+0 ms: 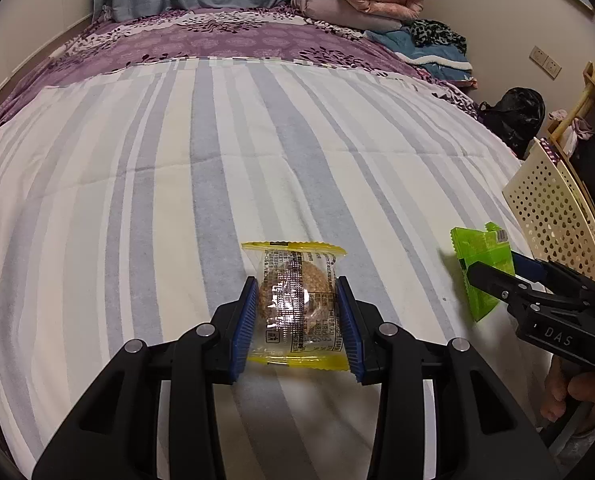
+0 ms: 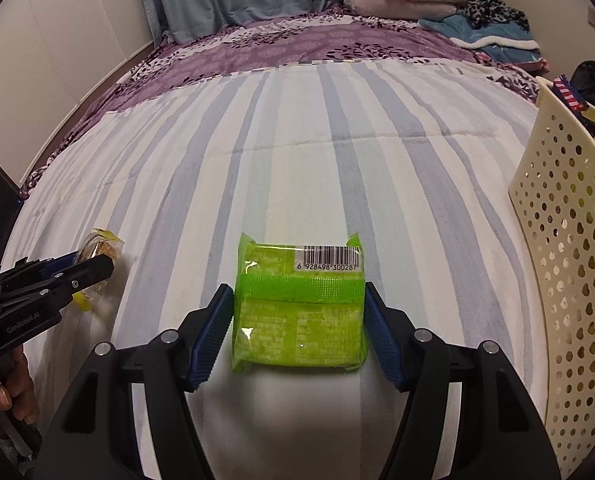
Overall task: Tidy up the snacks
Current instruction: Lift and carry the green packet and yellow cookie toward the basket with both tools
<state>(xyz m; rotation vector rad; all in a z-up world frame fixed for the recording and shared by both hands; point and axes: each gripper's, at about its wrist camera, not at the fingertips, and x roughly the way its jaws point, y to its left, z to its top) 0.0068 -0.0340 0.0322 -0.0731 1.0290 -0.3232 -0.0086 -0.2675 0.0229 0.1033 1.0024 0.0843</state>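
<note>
A: Cookie (image 1: 297, 304), clear yellow-edged wrapper: we hold it in our left gripper (image 1: 297, 320), pads pressed to both sides, above the striped bed (image 1: 177, 160).

B: Green pack (image 2: 299, 308): our right gripper (image 2: 299, 328) clamps it, barcode up, near the perforated basket (image 2: 569, 260) at right.

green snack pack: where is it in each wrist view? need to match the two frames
Left wrist: the green pack sits at the right edge, gripped by the right gripper, just left of the basket.
Right wrist: green pack at lower centre, clamped between the right gripper's blue pads.
Shared landmark: the cream perforated basket, on the right in both views.
</note>
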